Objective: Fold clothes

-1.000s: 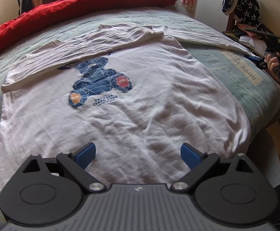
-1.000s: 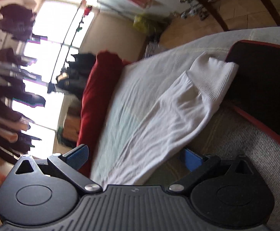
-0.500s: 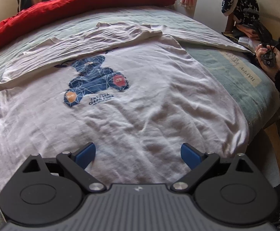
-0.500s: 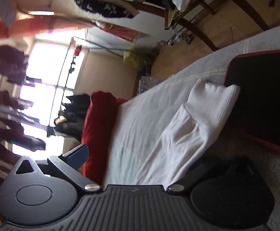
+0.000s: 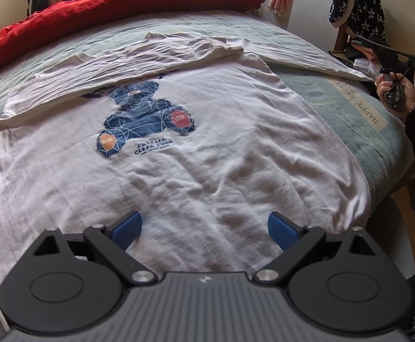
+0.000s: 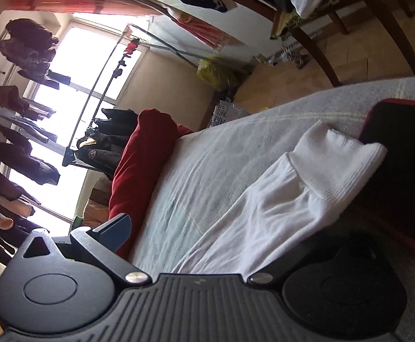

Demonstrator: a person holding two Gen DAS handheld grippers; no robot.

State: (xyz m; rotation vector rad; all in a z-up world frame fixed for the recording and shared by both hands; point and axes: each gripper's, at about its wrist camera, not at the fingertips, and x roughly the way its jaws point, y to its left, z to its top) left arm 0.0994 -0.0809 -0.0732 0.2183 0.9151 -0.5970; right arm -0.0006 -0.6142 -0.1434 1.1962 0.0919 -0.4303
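On bed (image 5: 349,108) | T-shirt (image 5: 207,148) flat, beyond wide left tongs (image 5: 204,228) | right tongs (image 6: 207,239) wide, sleeve (image 6: 278,208) between

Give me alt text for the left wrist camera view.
A white long-sleeved T-shirt with a blue bear print lies spread on a pale green bed, one sleeve folded across its chest. The open left gripper hovers over its hem, with a rolled red duvet behind.

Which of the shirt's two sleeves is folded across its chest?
The one on the left in the left wrist view, the folded sleeve, lies over the white shirt above the blue bear print. The other sleeve stretches flat toward the bed's edge.
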